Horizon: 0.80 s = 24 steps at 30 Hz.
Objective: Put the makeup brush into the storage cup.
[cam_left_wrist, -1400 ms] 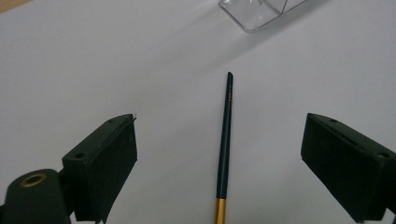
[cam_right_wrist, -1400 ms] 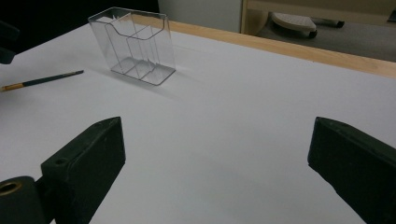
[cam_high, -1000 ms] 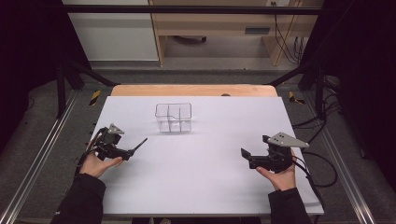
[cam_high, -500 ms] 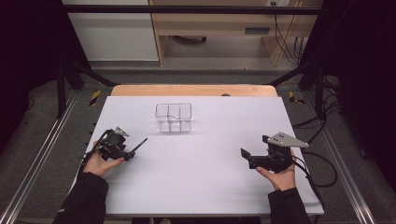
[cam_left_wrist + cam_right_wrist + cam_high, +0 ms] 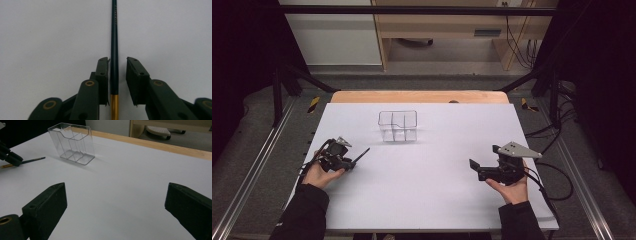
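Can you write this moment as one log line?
left gripper: jaws closing around thin dark-green pencil, gap remains | right gripper: open | clear plastic organizer: empty

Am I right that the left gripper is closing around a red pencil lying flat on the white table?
Not quite: the pencil is dark green with a gold band, not red, as the left gripper view shows. The left gripper has just been closing around it, and it lies flat on the white table.
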Motion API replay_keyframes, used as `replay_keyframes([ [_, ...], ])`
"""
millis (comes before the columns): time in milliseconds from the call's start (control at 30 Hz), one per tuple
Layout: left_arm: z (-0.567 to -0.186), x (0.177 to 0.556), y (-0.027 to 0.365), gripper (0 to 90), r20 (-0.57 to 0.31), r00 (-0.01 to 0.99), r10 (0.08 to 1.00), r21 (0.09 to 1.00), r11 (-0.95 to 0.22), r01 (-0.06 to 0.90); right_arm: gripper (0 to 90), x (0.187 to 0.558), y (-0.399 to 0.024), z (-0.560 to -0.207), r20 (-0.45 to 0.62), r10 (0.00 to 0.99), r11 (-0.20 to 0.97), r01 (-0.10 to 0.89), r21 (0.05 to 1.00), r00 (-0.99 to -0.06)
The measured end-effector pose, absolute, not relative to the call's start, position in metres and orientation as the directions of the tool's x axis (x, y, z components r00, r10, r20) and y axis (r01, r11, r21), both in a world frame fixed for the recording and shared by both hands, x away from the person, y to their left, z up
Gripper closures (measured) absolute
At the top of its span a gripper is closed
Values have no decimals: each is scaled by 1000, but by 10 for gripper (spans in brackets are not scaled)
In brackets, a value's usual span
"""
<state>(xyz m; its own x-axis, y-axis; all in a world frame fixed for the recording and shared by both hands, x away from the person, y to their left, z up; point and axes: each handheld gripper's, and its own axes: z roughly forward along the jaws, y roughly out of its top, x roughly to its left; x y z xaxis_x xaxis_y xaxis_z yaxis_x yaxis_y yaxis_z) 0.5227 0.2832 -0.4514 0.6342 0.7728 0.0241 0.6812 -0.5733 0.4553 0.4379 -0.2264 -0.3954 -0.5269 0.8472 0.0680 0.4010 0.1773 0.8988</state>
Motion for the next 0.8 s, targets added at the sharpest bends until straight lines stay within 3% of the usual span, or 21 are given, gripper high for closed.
replay_keyframes([
  [200, -451, 523, 282, 808, 18, 639, 769, 452, -576, 681, 45, 437, -226, -395, 71, 847, 174, 402, 899, -527],
  [567, -451, 521, 285, 818, -1, 669, 744, 446, -598, 666, 45, 438, -225, -396, 68, 846, 180, 403, 897, -529],
  [667, -451, 521, 285, 808, -3, 670, 743, 451, -597, 664, 45, 438, -226, -396, 67, 846, 180, 401, 898, -529],
  [800, -448, 522, 284, 708, 6, 675, 737, 456, -603, 655, 45, 437, -226, -395, 67, 847, 179, 401, 899, -528],
])
